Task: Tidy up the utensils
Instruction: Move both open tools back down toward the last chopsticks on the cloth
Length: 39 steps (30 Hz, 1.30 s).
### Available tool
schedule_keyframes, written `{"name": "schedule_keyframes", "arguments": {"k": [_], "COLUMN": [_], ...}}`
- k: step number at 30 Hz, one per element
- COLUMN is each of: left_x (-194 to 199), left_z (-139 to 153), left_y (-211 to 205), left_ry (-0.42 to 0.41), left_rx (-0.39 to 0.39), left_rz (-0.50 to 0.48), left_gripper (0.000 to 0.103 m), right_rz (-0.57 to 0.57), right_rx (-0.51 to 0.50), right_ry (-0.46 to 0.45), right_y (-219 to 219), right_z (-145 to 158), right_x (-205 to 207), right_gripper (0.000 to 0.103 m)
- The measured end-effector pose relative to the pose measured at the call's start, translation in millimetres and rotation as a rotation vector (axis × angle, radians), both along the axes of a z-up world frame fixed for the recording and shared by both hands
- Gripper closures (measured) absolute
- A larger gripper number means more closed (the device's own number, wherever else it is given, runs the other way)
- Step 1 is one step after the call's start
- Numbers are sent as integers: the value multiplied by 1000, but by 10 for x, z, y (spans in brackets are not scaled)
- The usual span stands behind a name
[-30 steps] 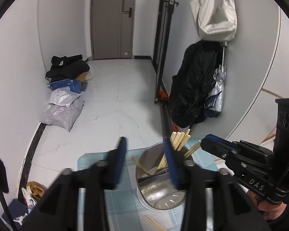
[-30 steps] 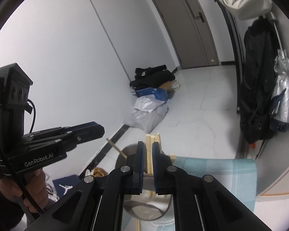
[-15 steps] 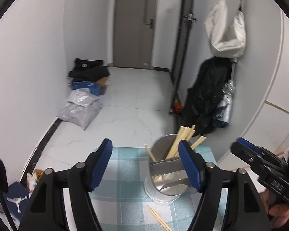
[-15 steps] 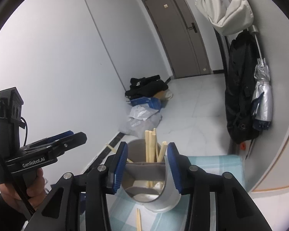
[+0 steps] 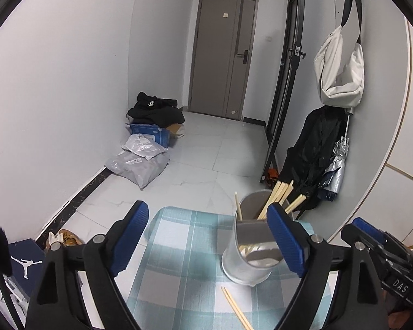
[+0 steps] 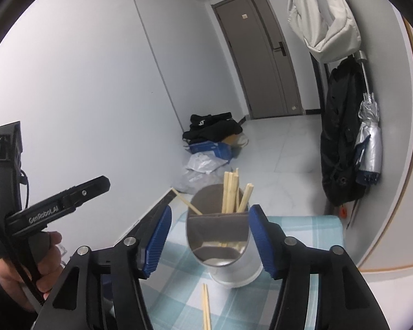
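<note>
Checked cloth (image 5: pixel 179 247) bears steel holder (image 5: pixel 247 261), 2 loose chopsticks (image 5: pixel 235 309) beside.

Lighting: cool, even indoor light is filling both views; source is lying outside the frame. Glare: soft sheen is showing on the floor tiles (image 5: pixel 195 162) and inside the metal holder (image 6: pixel 220 247). Shadows: faint. Distortion: fisheye is bending walls, black vignette is ringing the corners. Focus: staying sharp throughout.
</note>
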<state>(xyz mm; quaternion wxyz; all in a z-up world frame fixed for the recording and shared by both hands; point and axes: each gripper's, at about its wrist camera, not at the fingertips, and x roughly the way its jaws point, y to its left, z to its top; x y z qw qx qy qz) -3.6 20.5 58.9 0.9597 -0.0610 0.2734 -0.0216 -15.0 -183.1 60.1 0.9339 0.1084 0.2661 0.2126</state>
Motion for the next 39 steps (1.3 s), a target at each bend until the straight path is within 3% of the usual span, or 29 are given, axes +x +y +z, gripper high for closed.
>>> {"name": "schedule_keyframes", "arguments": {"k": [10, 22, 27, 33, 39], "left_x": [-139, -111, -64, 3, 128], "left_z": [-275, -767, -1007, -1105, -1178], "left_y": [9, -65, 16, 21, 159], "left_ry": [11, 99, 169, 221, 290], "left_rx": [-20, -6, -38, -16, -81], "left_rz": [11, -3, 3, -2, 31], "left_gripper": [14, 14, 14, 14, 14], "right_rz": [-40, -40, -36, -7, 21], "right_rx": [-55, -146, -157, -214, -258], "right_ry": [12, 102, 168, 233, 308], "right_y": [68, 116, 112, 242, 354], "right_z": [-219, -708, -934, -1161, -1403], "right_x": [-154, -177, -142, -107, -16], "right_gripper": [28, 26, 26, 26, 26]}}
